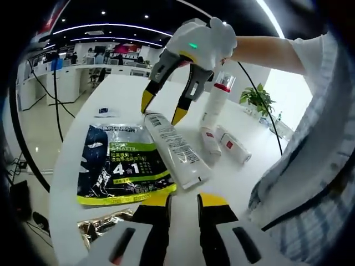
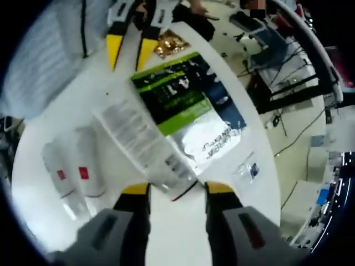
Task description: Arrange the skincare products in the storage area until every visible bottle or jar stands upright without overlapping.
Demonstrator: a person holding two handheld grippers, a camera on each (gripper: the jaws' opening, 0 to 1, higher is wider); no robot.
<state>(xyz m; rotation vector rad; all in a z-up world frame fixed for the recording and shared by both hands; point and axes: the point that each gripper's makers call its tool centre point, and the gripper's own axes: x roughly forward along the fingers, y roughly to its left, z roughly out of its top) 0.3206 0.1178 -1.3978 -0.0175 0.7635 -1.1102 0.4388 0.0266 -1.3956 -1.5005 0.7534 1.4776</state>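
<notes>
Right gripper [image 1: 163, 108] hangs open, jaws astride the lying white tube's [image 1: 176, 148] end. Left gripper [image 1: 184, 204] open, empty. Left gripper view alone shows one upright bottle [image 1: 217, 98]; two small bottles [image 2: 71, 165] lie flat on the surface [image 2: 183, 233].

White tube [image 1: 176, 148] lies flat; 2 red-labelled bottles [image 1: 222, 143] lie flat — 1 [image 1: 217, 98] stands.

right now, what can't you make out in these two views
- Tube: its label print is blurred in the right gripper view and too small in the left gripper view.
- Foil pack: cut off behind the left gripper in the left gripper view.
- Standing bottle: its top is hidden by the right gripper in the left gripper view.
- Two lying bottles: their labels are unreadable, blurred in the right gripper view.
</notes>
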